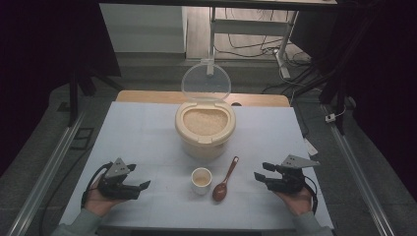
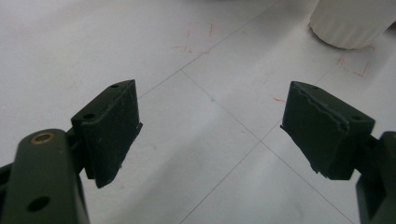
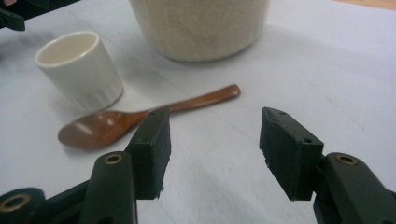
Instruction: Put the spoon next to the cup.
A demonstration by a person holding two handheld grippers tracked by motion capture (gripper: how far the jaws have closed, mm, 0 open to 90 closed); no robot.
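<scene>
Right tongs (image 3: 215, 140), jaws spread and empty, hover just short of the spoon (image 3: 140, 119); left tongs (image 1: 129, 187) likewise released. On the worktop (image 1: 147, 137): rice tub (image 1: 205, 129), cup (image 1: 201, 180), then the spoon beside it, seemingly light, stiff, smooth wood; best pinched mid-handle.

Table (image 1: 137, 142) carries rice container (image 1: 205, 129), cup (image 1: 201, 180), spoon (image 1: 222, 183).

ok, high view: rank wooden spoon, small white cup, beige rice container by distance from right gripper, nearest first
1. Brown wooden spoon, just left of the right gripper.
2. Small white ribbed cup, left of the spoon.
3. Beige rice container with open lid, farther back, table centre.
</scene>
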